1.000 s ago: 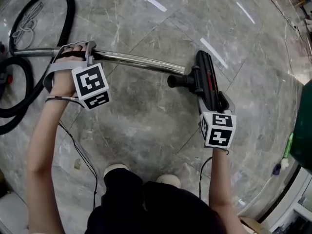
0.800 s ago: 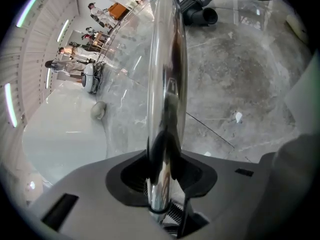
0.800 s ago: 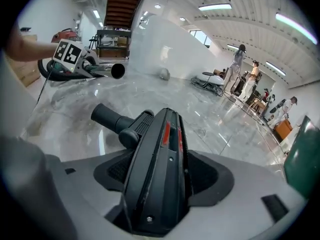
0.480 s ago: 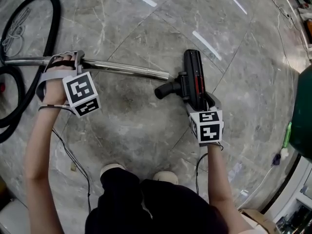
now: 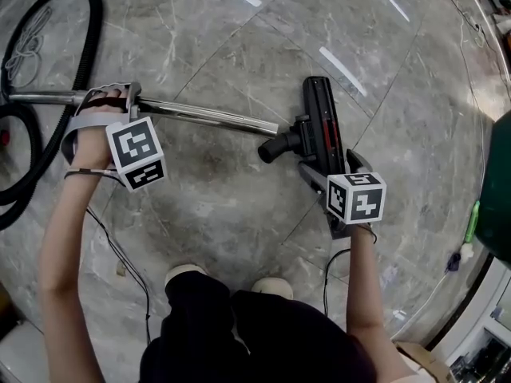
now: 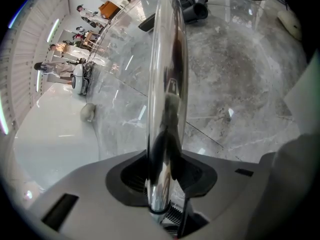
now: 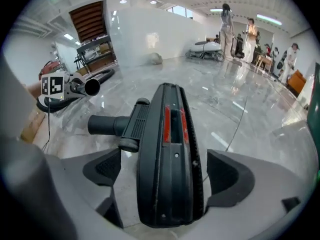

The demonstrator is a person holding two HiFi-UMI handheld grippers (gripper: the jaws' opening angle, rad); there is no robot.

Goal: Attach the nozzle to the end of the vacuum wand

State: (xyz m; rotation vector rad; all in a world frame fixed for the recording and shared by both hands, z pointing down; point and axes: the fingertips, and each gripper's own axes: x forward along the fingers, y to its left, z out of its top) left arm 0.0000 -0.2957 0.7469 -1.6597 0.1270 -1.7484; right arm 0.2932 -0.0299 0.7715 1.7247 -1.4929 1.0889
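Note:
The chrome vacuum wand (image 5: 207, 116) lies across the grey stone floor, and my left gripper (image 5: 112, 102) is shut on it near its left end. In the left gripper view the wand (image 6: 167, 84) runs straight out from between the pads of that gripper (image 6: 160, 184). The black floor nozzle (image 5: 323, 134) with a red stripe rests on the floor, its neck (image 5: 271, 148) just below the wand's open end and apart from it. My right gripper (image 5: 327, 174) straddles the nozzle's near end (image 7: 170, 154). Its jaws have just been opening, and a gap shows on both sides of the nozzle.
A black vacuum hose (image 5: 48, 22) loops at the left, with a white cord (image 5: 24, 42) inside the loop. A thin cable (image 5: 128, 254) trails past the person's shoes (image 5: 188, 276). A dark green object (image 5: 495, 190) stands at the right edge. People stand far off (image 7: 240, 31).
The right gripper's jaws have spread off the nozzle, and its marker cube has drawn back toward the person. The left gripper still holds the wand in about the same place.

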